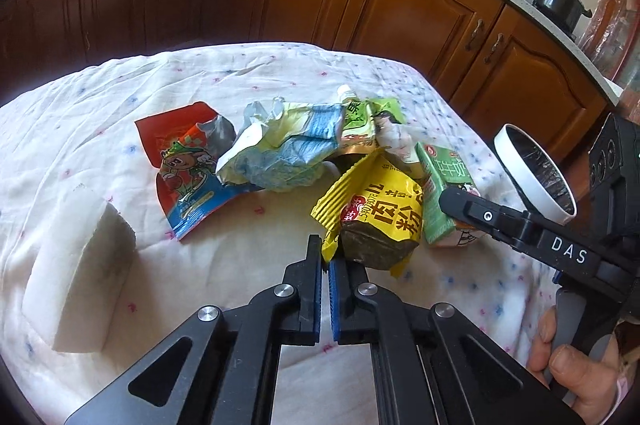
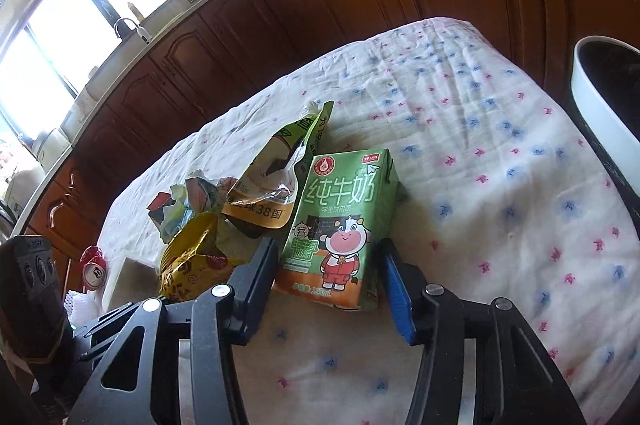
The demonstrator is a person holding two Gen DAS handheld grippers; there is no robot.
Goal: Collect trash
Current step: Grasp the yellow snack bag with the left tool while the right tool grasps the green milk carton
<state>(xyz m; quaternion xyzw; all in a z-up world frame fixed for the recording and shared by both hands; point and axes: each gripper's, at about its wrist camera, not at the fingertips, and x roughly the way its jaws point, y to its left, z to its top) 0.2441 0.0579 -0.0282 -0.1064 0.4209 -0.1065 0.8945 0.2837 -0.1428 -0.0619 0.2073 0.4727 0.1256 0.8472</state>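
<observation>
Between the parted jaws of the right gripper sits the green milk carton, pads flanking it, contact not confirmed. Left gripper jaws nearly closed, a corner of the yellow wrapper between the tips; firm grip unclear. Behind lie a crumpled blue-white bag, red snack bag and spouted pouch on the cloth-covered worktop. White bin at right edge.

On my left hand-held gripper I see matte black linkage arms, round silver screws and blue pads. At three o'clock, the right hand-held gripper shows white "DAS" lettering, a grey handle, and my bare-skinned hand.
</observation>
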